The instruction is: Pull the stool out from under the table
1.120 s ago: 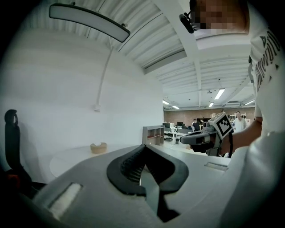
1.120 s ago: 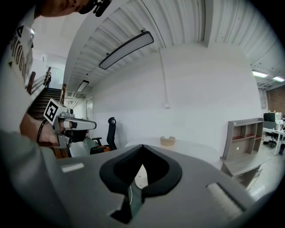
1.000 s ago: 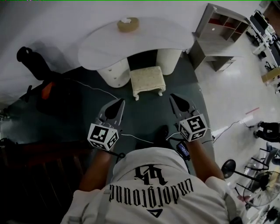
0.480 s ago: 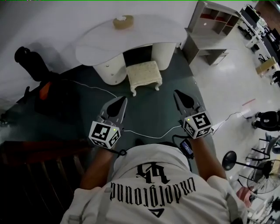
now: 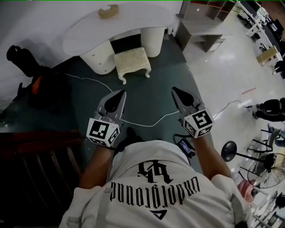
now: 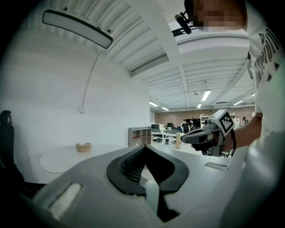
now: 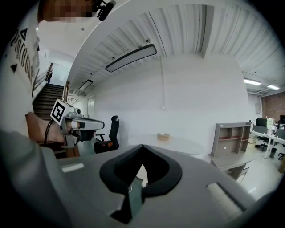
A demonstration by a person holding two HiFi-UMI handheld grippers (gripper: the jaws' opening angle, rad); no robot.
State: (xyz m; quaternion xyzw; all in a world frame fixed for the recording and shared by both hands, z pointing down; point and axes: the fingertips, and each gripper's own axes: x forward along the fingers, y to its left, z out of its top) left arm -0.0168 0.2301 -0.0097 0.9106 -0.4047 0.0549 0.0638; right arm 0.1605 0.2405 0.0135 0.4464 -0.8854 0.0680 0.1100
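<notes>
- The stool [image 5: 132,62] stands on the floor just before the surface's [image 5: 80,33] front edge, facing the gap between its two pedestals.
- A basket [image 5: 108,12] sits on the surface near its back edge.
- A shelf unit [image 5: 200,22] stands right of the surface, an office chair [image 5: 20,58] left of it.
- A cable [image 5: 147,122] lies on the floor before the stool.

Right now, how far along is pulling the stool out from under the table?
Done, apparently: the stool stands on the floor in front of the table, its whole seat clear of the tabletop edge. In hand: nothing; the left gripper and right gripper are both shut, empty, well short of the stool. Left: probably nothing, unless it should come further out.
</notes>
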